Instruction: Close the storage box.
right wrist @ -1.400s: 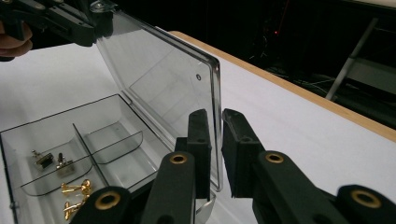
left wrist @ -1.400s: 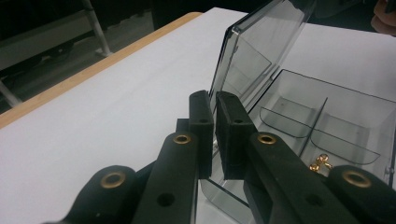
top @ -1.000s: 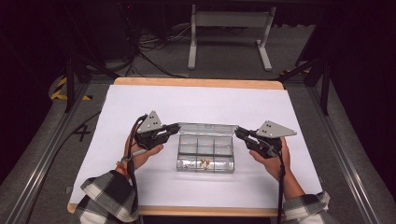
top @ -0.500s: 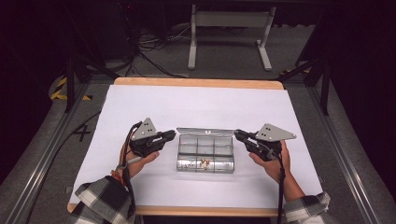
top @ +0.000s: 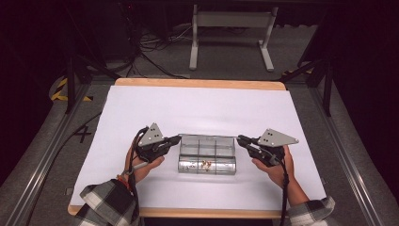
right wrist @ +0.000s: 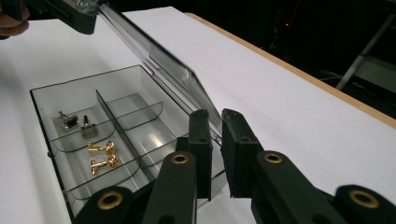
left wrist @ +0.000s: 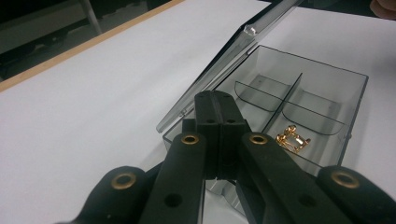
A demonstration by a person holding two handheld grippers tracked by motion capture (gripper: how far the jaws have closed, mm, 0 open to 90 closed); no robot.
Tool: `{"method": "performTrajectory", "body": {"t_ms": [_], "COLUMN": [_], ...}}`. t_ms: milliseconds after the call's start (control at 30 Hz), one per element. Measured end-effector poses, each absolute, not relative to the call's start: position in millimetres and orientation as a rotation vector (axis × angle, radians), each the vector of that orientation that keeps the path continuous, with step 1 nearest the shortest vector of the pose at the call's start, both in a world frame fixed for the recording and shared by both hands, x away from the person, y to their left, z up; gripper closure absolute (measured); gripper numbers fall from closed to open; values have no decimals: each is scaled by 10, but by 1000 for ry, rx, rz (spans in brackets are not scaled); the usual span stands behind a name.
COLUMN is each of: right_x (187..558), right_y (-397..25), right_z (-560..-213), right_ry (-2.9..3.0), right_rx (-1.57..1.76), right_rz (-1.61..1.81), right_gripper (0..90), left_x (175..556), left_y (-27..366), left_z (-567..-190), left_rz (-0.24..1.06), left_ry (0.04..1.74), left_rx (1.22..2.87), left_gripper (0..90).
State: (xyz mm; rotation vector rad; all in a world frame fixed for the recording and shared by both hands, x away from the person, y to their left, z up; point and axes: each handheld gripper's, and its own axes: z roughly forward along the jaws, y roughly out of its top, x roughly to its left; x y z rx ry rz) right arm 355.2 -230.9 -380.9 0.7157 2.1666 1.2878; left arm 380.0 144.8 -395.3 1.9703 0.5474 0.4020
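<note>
Clear smoky plastic compartment box (top: 207, 153) sits near the front middle of the white surface (top: 197, 108), its hinged lid (left wrist: 233, 51) raised. Left tool (top: 175, 140) at the box's left end, jaws pressed together on nothing. Right tool (top: 241, 139) at the right end, jaws slightly apart. Gold cufflinks (right wrist: 102, 156) lie in one compartment.

Floor mark: from here I read one sign, a black "4" (top: 83, 134) on the grey floor left of the table (top: 141, 103).
Box, claws, table sheet: I can make out no lettering or brand.
</note>
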Motion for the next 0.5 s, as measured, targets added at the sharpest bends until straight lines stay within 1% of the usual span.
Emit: {"method": "performTrajectory", "body": {"t_ms": [100,167,267,500], "right_x": [3524,3516,3509,3479], "right_y": [-2354,-2384,-2436,-2331], "right_z": [-3809,-3808,-3832,-3846], "right_ry": [2169,2170,2192,2238], "right_rx": [761,769,817,774], "right_rz": [1300,1288,1315,1301], "right_gripper": [829,842,898,900], "left_x": [3789,3789,3792,3788], "left_y": [1447,1456,1461,1461], "left_z": [-3955,-3953,-3952,-3937], "left_rz": [389,392,394,392], "left_ry": [546,539,539,526], "left_rx": [1967,1973,1975,1989], "left_gripper": [900,900,900,900]}}
